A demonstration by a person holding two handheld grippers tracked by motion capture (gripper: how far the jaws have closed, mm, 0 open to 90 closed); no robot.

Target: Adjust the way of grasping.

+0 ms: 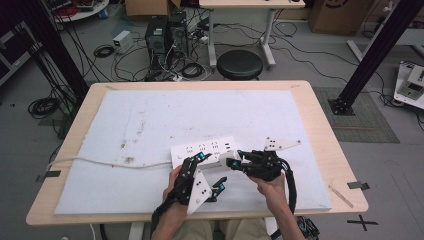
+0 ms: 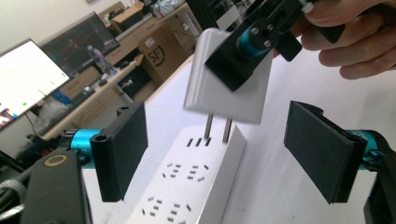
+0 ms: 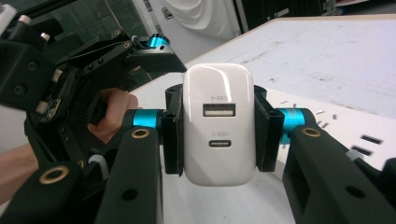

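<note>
A white USB wall charger (image 3: 218, 125), pinched at its 2 sides between the pads of the right hand-held gripper (image 3: 218, 135), hangs with its 2 flat prongs (image 2: 217, 129) just above the slots at the end of a white power strip (image 2: 187, 179). The strip lies on the pale mat (image 1: 150, 120) near the front middle of the bench (image 1: 320, 125), its cord (image 1: 100, 162) running off to the left. The left hand-held gripper (image 2: 215, 154) sits just left of the right one, jaws spread wide on either side of the strip and gripping nothing.

The risk from here is likely misalignment: the charger looks slightly tilted in the left gripper view, so prongs meeting the slots at an angle could jam or skid across the plastic face. With the strip unrestrained, a downward push may slide it along the mat or tip its end. The smooth, glossy charger body could also pivot or slip between the pads under insertion force.
</note>
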